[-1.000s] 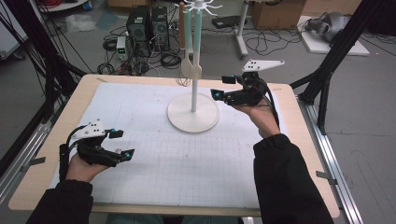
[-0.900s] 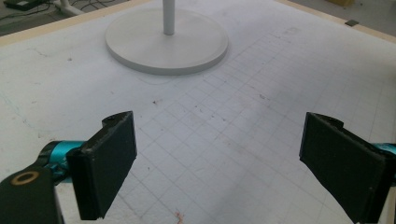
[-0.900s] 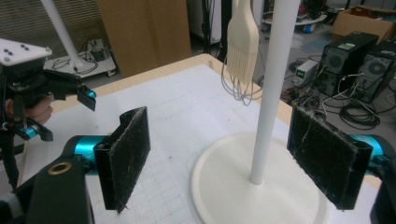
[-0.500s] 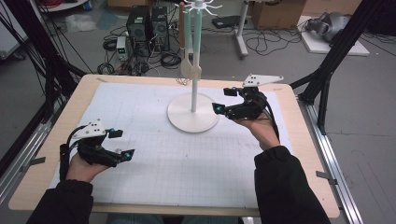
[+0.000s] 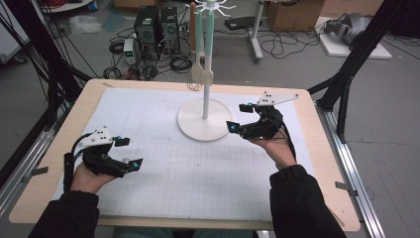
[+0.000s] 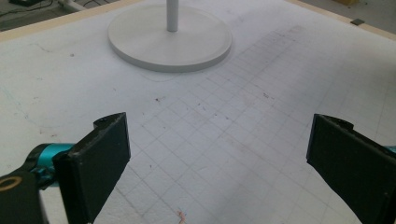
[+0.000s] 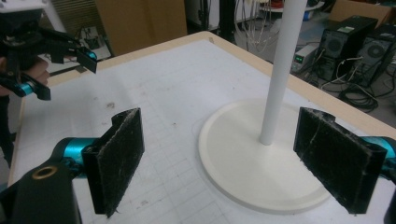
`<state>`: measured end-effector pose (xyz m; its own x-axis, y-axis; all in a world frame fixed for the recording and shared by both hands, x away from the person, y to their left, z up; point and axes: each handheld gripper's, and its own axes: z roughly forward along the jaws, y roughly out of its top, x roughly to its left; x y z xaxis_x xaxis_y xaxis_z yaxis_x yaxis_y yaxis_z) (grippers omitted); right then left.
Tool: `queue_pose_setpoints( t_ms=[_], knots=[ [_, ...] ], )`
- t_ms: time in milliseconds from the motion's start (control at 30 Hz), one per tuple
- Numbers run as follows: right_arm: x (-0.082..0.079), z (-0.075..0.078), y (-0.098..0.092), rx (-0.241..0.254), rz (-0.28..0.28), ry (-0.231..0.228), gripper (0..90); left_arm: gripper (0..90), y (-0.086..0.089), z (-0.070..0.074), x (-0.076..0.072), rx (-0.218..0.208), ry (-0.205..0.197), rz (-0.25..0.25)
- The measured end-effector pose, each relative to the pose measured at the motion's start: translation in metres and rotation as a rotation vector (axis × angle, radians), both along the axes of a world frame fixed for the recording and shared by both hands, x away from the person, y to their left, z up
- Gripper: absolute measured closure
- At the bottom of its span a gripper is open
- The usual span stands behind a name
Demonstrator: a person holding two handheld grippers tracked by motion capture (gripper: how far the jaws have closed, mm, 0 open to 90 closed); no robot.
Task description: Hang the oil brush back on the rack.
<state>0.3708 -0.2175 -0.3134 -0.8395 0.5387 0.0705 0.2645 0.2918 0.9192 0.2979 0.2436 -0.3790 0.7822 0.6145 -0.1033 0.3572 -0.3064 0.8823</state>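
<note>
White stand: pole upright, round base flat, ahead between the spread, just-opening, empty jaws of right gripper. Left gripper also spread, just opening, empty; bare mat ahead.

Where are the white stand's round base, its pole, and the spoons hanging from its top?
round base (image 5: 198,130), high view, bare front part.
pole (image 7: 282,70), right gripper view, mid-shaft.
spoons (image 5: 208,75), high view, lower wooden end.

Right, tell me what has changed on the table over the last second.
The right gripper has come down and drawn back toward the person, beside the white stand; its jaws have just been opening, with nothing between them. The left gripper kept its place, its jaws also just opening on nothing. The stand and the utensils hanging from it stayed as they were.
</note>
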Motion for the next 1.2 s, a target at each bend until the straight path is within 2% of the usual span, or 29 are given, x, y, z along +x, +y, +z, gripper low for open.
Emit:
queue_pose_setpoints(
  t_ms=[467, 967, 1200],
  knots=[
    [-0.014, -0.029, -0.003, -0.009, -0.008, 0.017, 14.7, 6.1, -0.001, -0.001, 0.001, 0.002, 0.006, -0.004],
    [-0.026, -0.048, -0.013, -0.007, -0.048, 0.027, 12.2, 6.1, -0.001, -0.001, 0.001, 0.000, 0.008, -0.004],
    [-0.031, -0.057, -0.018, -0.023, -0.061, 0.030, 11.6, 4.9, -0.001, -0.002, 0.001, 0.006, 0.010, -0.005]
  ],
)
